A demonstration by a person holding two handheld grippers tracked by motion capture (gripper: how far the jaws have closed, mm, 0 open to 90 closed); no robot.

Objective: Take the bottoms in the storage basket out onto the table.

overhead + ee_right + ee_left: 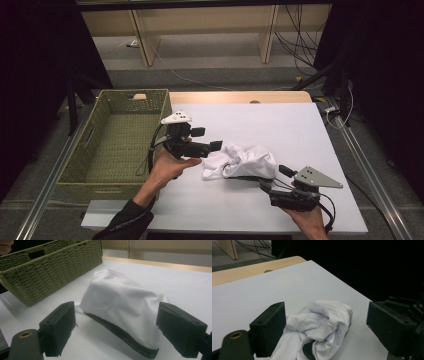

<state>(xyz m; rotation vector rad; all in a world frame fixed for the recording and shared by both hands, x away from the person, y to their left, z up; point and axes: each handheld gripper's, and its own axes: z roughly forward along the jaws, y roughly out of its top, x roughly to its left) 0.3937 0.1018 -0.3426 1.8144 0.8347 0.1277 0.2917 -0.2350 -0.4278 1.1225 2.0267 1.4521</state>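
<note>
A white table (pixel 280 125) stands in a dim room with dark curtains at both sides, cables trailing over the floor behind it and pale wooden furniture legs further back. At the table's left edge sits a woven green basket (pixel 116 140), its inside bare. Just right of the basket, the left gripper (pixel 212 146) is held above the table in the person's left hand (pixel 170 167), its jaws spread wide and holding nothing, pointed toward the crumpled white cloth (pixel 242 161). The cloth lies bunched on the table near the middle, just beyond the left gripper's tips and between the two grippers. In the left gripper view the cloth (pixel 319 325) lies low between the open jaws. To the right, the right gripper (pixel 272 175) lies low by the table's near edge, jaws also wide, the cloth (pixel 122 305) heaped just ahead of them.
</note>
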